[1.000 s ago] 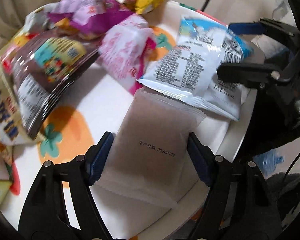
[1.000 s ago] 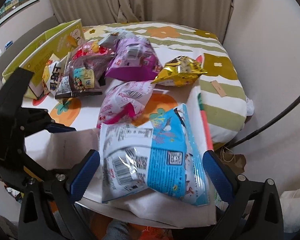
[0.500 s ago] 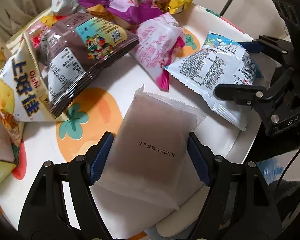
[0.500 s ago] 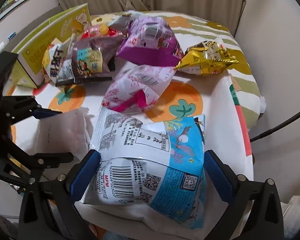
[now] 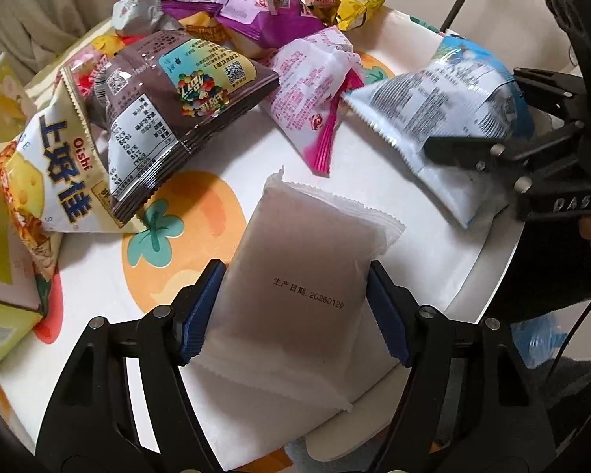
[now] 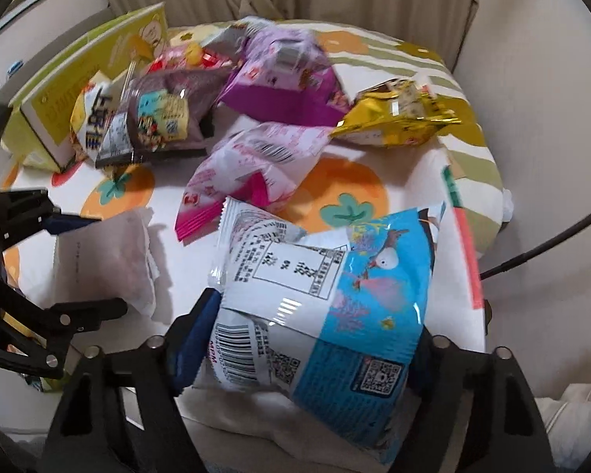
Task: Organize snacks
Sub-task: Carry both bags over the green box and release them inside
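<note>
My left gripper (image 5: 295, 311) is shut on a frosted white packet with brown filling (image 5: 295, 283), held just above the round table. The packet also shows in the right wrist view (image 6: 102, 260). My right gripper (image 6: 299, 339) is shut on a blue-and-white snack bag (image 6: 323, 307), lifted and tilted off the table; it shows at the right of the left wrist view (image 5: 445, 118). Other snacks lie behind: a pink bag (image 5: 315, 86), a brown candy bag (image 5: 169, 114), a purple bag (image 6: 283, 79), a gold bag (image 6: 398, 118) and a yellow Oishi bag (image 5: 47, 165).
The table (image 5: 232, 149) has a white cloth with orange fruit prints. A yellow-green cardboard box (image 6: 86, 79) stands open at the left. Curtains and a wall are behind. A black cable (image 6: 547, 240) runs at the right past the table edge.
My right gripper has closed on the blue-and-white bag and lifted it, tilting it up. My left gripper keeps its hold on the frosted packet and has drawn back slightly.
</note>
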The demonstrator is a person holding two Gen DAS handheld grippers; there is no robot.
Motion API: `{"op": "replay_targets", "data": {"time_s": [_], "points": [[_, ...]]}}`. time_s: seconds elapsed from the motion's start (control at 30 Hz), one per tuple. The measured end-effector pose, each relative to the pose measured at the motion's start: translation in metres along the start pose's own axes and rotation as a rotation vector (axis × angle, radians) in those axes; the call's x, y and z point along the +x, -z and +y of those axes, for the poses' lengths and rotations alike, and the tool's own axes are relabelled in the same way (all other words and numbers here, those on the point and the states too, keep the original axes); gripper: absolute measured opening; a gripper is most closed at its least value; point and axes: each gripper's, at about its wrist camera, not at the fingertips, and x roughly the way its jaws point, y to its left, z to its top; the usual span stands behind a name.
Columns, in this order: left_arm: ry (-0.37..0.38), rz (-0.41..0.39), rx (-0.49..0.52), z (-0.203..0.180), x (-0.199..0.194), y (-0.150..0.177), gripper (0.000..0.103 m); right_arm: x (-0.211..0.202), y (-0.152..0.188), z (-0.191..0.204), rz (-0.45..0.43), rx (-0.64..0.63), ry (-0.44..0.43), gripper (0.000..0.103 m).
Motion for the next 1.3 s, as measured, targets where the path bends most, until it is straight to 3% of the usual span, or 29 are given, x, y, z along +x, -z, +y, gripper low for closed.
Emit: {"op": "replay_targets", "data": {"time_s": [0.13,0.43,0.7,0.97,1.17,1.3], "points": [[-0.006,-0.009,-0.01,0.0,-0.01,0.001,0.068,-0.011,0.0,-0.002,-0.019,0.013,-0.003,0.071],[-0.009,-0.103,-0.087,0.011,-0.083,-0.01,0.068,-0.055,-0.016,0.016,-0.077,-0.014,-0.009,0.07],[-0.059,-0.23,-0.18,0.04,-0.176,-0.015,0.068,-0.106,-0.067,0.049,-0.162,-0.052,-0.056,0.07],[-0.128,-0.311,-0.271,0.135,-0.237,-0.018,0.068,-0.127,-0.147,0.125,-0.253,-0.102,-0.148,0.07],[-0.186,-0.313,-0.323,0.232,-0.256,-0.019,0.068,-0.109,-0.214,0.191,-0.272,-0.121,-0.196,0.07],[-0.186,-0.287,-0.35,0.294,-0.248,-0.019,0.068,-0.088,-0.248,0.23,-0.253,-0.12,-0.202,0.07]]}}
